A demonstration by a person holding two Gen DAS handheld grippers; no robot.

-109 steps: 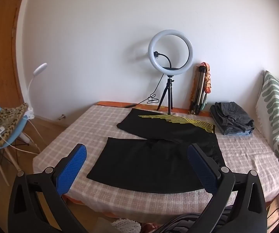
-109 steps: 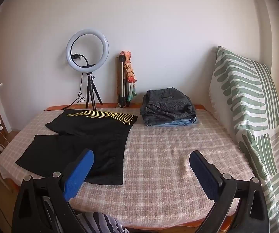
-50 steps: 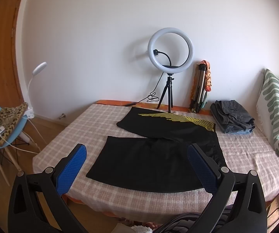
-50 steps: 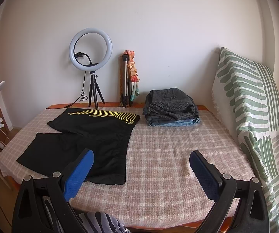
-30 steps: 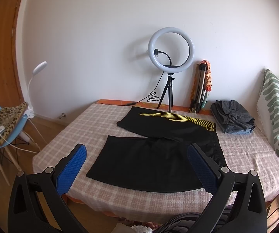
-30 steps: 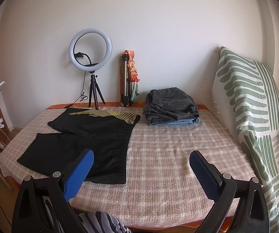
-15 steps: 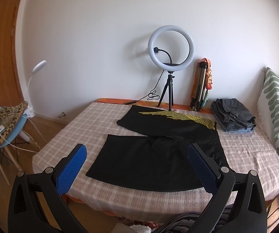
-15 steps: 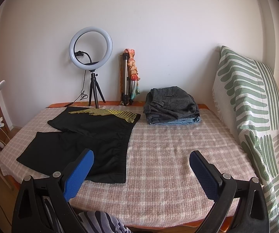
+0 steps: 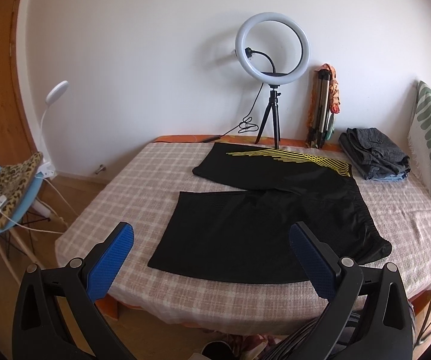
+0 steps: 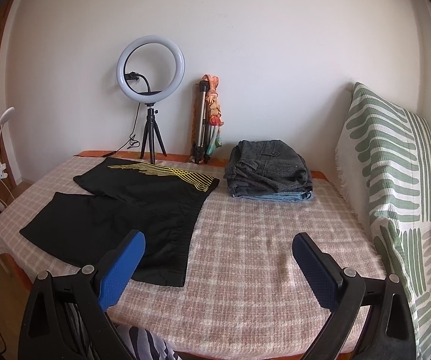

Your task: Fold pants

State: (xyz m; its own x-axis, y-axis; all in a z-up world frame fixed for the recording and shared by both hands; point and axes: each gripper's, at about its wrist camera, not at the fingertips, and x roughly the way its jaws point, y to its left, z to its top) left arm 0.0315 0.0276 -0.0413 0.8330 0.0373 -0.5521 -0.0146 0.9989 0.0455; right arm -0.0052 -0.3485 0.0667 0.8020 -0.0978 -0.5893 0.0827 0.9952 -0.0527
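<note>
Black shorts with yellow stripes point(image 9: 263, 210) lie spread flat on the checked bed cover point(image 9: 155, 174), legs to the left, waistband to the right. They also show in the right wrist view point(image 10: 125, 210). My left gripper point(image 9: 210, 243) is open and empty, held off the bed's near edge in front of the near leg. My right gripper point(image 10: 218, 249) is open and empty, above the near edge, to the right of the waistband.
A stack of folded grey and blue trousers point(image 10: 268, 171) sits at the back right. A ring light on a tripod point(image 10: 150, 96) and a folded tripod point(image 10: 204, 120) stand against the wall. A green striped pillow point(image 10: 395, 180) leans at the right. A blue chair point(image 9: 8, 192) stands left.
Both grippers have drifted slightly, so the views shift a little. The shorts have not moved. Both grippers stay open.
</note>
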